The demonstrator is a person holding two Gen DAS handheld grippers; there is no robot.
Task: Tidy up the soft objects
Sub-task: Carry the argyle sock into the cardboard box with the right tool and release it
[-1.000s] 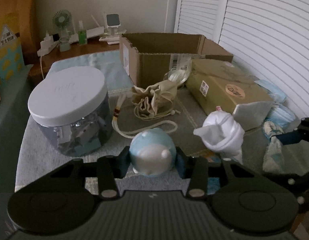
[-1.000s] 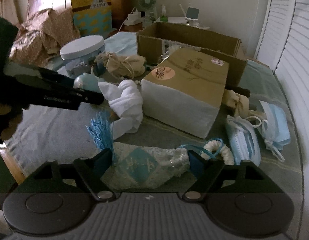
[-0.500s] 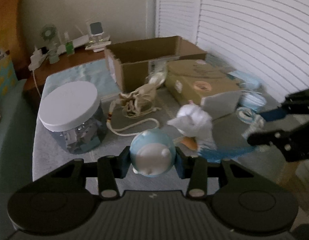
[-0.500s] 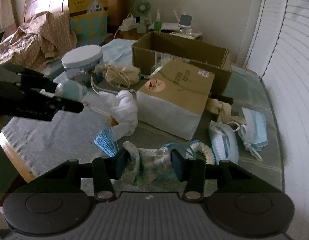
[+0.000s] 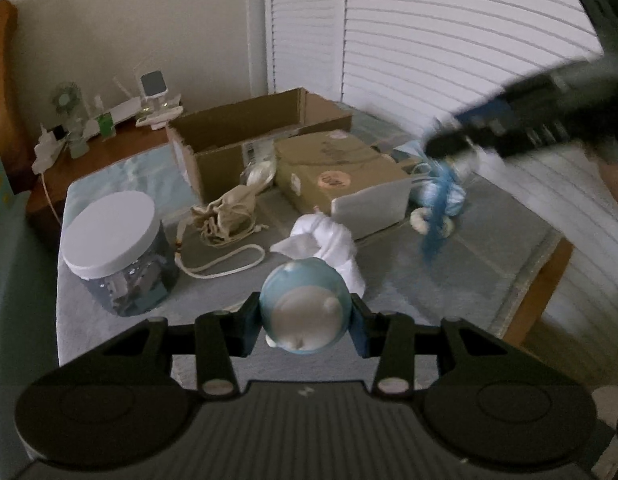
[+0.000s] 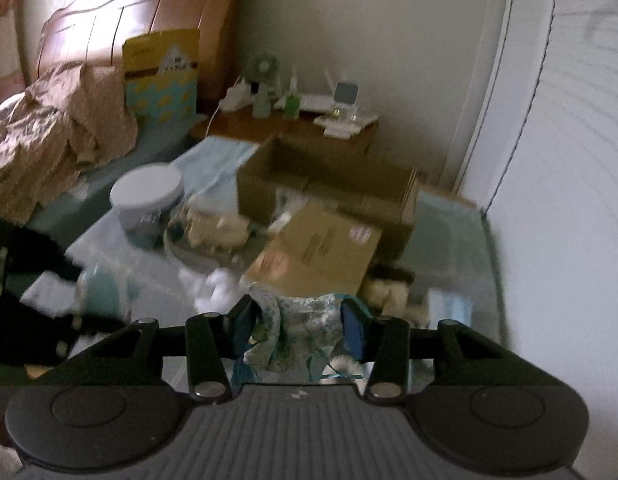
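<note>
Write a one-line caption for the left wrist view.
Left gripper clamps a round blue-and-white plush toy above the cluttered table.

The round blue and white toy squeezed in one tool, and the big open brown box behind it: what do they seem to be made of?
The round blue and white toy looks like smooth soft rubber or foam, with a faint sheen and no fuzz; which of the two I cannot tell. The open brown box looks like matte corrugated cardboard, with raw brown flaps and a printed shipping label on its side.

right gripper [image 5: 449, 146] motion-blurred, face masks [image 6: 449, 304] smeared, bedding [image 6: 49, 140] cropped
</note>
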